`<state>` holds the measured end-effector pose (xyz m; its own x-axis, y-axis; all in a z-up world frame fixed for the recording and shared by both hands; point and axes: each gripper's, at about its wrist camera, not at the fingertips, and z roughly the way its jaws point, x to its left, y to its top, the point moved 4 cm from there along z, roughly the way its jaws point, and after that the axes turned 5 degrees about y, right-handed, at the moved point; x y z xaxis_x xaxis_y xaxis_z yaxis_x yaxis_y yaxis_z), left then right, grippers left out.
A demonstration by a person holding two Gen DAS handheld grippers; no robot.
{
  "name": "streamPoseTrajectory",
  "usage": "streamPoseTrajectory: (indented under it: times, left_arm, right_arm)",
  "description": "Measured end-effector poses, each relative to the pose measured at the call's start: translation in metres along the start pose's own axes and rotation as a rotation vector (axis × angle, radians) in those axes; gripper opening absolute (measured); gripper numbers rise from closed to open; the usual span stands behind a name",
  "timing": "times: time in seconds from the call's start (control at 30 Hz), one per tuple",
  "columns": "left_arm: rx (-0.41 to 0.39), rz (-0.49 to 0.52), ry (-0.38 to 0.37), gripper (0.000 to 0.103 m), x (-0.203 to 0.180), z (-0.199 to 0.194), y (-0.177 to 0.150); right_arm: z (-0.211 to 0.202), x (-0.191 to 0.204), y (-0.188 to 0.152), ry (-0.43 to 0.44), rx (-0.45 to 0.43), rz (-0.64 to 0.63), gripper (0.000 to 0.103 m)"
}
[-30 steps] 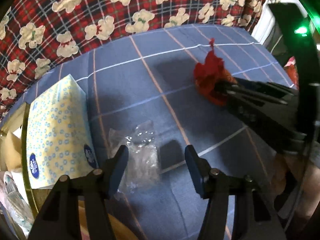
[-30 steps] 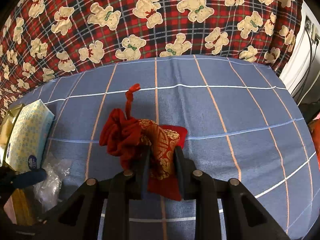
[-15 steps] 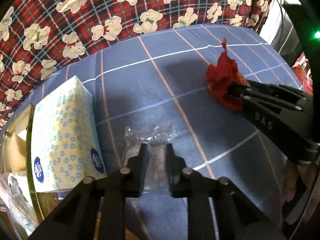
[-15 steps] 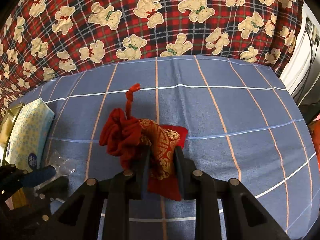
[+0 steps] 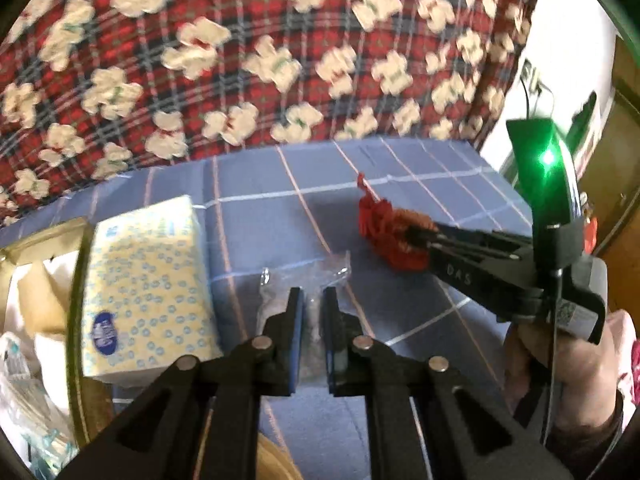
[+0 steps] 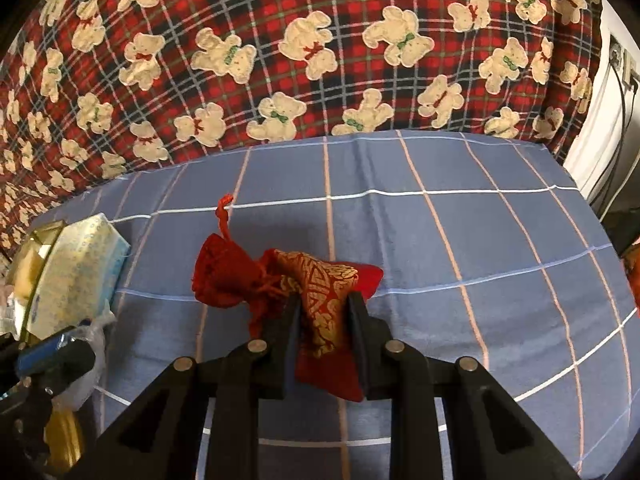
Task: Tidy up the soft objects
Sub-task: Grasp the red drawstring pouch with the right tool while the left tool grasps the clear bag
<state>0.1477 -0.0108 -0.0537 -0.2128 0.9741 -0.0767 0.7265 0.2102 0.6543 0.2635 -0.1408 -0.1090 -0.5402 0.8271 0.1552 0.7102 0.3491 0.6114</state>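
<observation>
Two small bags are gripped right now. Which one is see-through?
The clear plastic bag in the left gripper, beside the tissue pack. The one in the right gripper is an opaque red and gold pouch.

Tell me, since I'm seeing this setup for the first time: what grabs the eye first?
The red drawstring pouch with gold patterning stands out most, pinched in the right gripper over the blue checked cloth. Behind it rises the red plaid teddy-bear fabric. At the left, the left gripper is shut on a clear plastic bag, beside a yellow-and-blue tissue pack.
</observation>
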Motion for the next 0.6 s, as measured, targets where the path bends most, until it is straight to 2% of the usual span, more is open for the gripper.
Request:
streamPoseTrajectory:
  times: [0.2,0.43,0.53,0.6]
  left_arm:
    - [-0.127,-0.004,0.01,0.006,0.004,-0.012,-0.004]
    - [-0.167,-0.023,-0.043,0.007,0.005,-0.019,-0.006]
    - [-0.184,-0.042,-0.066,0.007,0.01,-0.025,-0.005]
    - [-0.192,-0.052,-0.071,0.007,0.012,-0.027,-0.005]
  right_arm:
    - [-0.003,0.009,0.003,0.022,-0.021,-0.008,0.025]
    - [-0.007,0.016,0.007,0.056,-0.06,-0.002,0.023]
    - [-0.005,0.019,0.006,0.044,-0.056,-0.015,0.023]
    - [-0.002,0.022,0.005,0.008,-0.043,-0.044,0.023]
